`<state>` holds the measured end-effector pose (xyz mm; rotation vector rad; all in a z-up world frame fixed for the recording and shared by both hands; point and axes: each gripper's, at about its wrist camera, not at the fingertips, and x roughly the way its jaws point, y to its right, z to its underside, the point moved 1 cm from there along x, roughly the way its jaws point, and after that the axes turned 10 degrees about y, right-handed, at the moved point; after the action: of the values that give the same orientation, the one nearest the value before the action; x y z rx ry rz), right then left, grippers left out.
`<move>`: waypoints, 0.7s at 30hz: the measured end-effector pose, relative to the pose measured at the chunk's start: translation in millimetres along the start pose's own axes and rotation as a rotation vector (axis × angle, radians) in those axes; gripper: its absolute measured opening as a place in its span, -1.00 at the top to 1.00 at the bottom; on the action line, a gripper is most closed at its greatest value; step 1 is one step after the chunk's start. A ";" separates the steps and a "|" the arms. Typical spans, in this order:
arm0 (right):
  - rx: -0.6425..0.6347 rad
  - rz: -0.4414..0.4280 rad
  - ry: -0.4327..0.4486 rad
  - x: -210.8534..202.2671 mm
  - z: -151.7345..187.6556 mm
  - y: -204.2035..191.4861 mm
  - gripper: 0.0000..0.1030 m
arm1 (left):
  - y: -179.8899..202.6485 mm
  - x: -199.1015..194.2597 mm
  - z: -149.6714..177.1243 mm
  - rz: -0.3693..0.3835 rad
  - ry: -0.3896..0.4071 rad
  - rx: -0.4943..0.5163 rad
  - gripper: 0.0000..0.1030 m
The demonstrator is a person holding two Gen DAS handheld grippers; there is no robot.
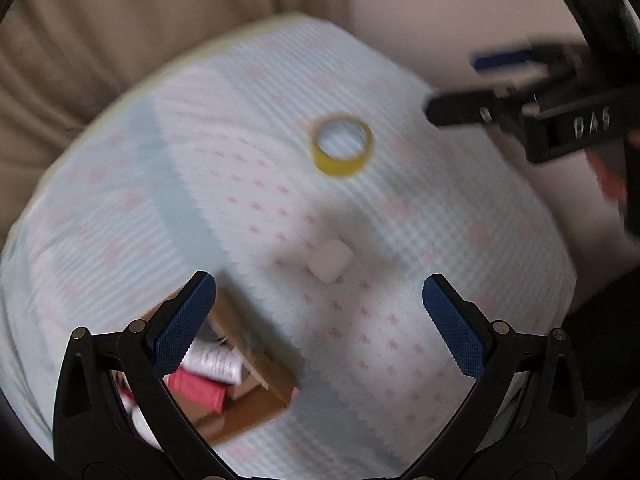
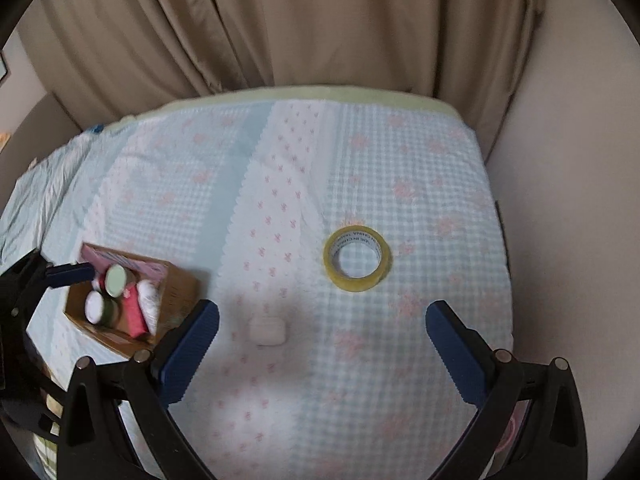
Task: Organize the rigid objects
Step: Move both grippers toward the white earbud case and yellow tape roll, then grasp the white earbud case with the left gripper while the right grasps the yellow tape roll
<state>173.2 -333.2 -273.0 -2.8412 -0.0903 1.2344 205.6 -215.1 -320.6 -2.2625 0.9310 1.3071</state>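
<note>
On the checked pale-blue cloth with pink bows, a roll of yellowish clear tape [image 2: 358,259] lies flat, well apart from the cardboard box [image 2: 176,292] at the left, with a small white rounded case [image 2: 267,331] on the cloth between them, nearer the cameras. The right wrist view shows the box from above: two round-lidded jars, one with a pale green lid [image 2: 115,280] and one with a white lid [image 2: 95,307], stand beside a pink spool [image 2: 135,316] and a white spool [image 2: 149,305]. The left wrist view, blurred, shows the same box [image 1: 256,364] from close in, with only a white thread spool [image 1: 214,360] and a pink one [image 1: 198,390] lying side by side behind its left finger; the jars are not made out there. Printed writing runs round the inner core of the tape in the right view; "CHINA" can be partly read, the rest is too small. In the left view the tape [image 1: 343,148] is smeared, with no lettering legible, and the white case [image 1: 330,260] sits just ahead of the tongs. The left tongs [image 1: 320,320] stand wide and hold nothing, over the cloth beside the box. The right tongs [image 2: 322,350] are likewise wide and empty, with the case and tape ahead of them; seen from the left view they [image 1: 460,88] reach in at the upper right, bearing raised letters that read roughly "DAS". Beige curtains [image 2: 280,20] hang behind the cloth-covered surface, a pale wall [image 2: 560,160] to its right.
</note>
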 end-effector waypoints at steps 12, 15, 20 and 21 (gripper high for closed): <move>-0.190 -0.109 -0.156 161.6 35.2 41.8 -1.00 | 14.1 167.2 26.6 0.129 -0.287 0.289 -0.68; -0.206 -0.148 -0.167 187.8 44.9 45.4 -1.00 | 18.6 189.3 36.8 0.134 -0.328 0.327 -0.56; -0.209 -0.187 -0.157 213.6 48.4 49.0 -1.00 | 19.3 209.6 47.9 0.141 -0.367 0.354 -0.43; -0.208 -0.190 -0.153 218.1 48.4 49.2 -1.00 | 19.1 211.0 49.2 0.145 -0.362 0.358 -0.43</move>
<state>288.1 -366.2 -468.0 -2.8150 -0.5098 1.4758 236.2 -275.2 -527.4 -1.6489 1.1049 1.4166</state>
